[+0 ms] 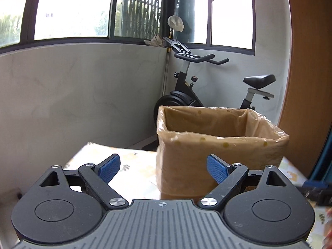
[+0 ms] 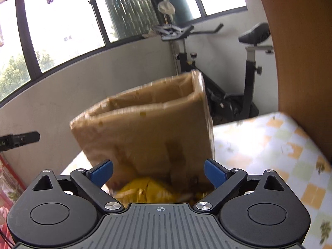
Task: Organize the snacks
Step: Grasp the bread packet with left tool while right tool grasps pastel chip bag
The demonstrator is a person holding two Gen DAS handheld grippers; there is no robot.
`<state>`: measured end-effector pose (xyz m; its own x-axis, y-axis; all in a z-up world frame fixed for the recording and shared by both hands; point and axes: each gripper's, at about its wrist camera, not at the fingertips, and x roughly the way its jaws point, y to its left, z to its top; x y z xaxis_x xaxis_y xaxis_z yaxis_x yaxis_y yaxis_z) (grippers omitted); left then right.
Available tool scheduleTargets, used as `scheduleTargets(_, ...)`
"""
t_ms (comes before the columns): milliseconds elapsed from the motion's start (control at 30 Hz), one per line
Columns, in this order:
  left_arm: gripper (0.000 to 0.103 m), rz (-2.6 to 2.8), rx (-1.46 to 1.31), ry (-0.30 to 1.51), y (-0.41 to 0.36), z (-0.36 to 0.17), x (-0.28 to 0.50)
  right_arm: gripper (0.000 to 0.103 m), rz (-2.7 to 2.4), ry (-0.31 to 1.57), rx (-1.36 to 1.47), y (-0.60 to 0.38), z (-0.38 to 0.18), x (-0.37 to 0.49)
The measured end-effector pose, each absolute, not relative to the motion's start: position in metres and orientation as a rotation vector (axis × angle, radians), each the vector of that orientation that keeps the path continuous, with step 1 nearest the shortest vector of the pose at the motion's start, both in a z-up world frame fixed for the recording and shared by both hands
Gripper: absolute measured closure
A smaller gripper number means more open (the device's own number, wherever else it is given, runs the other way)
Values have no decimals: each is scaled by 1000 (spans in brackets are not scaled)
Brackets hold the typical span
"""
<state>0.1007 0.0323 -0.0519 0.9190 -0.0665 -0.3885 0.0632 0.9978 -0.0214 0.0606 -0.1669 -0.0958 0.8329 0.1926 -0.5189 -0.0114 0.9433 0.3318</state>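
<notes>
A brown cardboard box lined with a clear plastic bag (image 1: pixel 217 145) stands open-topped on the table with the checked cloth (image 1: pixel 128 166). My left gripper (image 1: pixel 163 168) is open just short of the box's left front corner, with nothing between its blue pads (image 1: pixel 110 168). My right gripper (image 2: pixel 158 173) is open wide in front of the same box (image 2: pixel 145 128), which is blurred. A yellow snack packet (image 2: pixel 145 191) lies low between its fingers at the box's foot, and the pads do not press on it. The inside of the box is hidden.
An exercise bike (image 1: pixel 199 87) stands behind the table by the grey wall under the windows. A wooden panel (image 2: pixel 300 62) rises at the right. A dark part of the other gripper (image 2: pixel 20 140) shows at the left edge. Checked cloth (image 2: pixel 269 145) stretches right of the box.
</notes>
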Motion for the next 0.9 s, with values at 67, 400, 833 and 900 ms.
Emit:
scheduleTargets(67, 11, -77, -57, 413, 31, -63, 96, 8, 95, 613, 289, -160, -110, 54)
scheduleTargets(400, 11, -83, -111, 486, 28, -115, 87, 4, 71, 746, 373, -164, -159, 36)
scheduleTargets(833, 12, -98, -78, 539, 29, -152, 84, 3, 200, 841, 483, -155, -190, 50)
scheduleTargets(900, 11, -112, -64, 558, 26, -158, 86, 4, 223, 852, 529, -159, -197, 51)
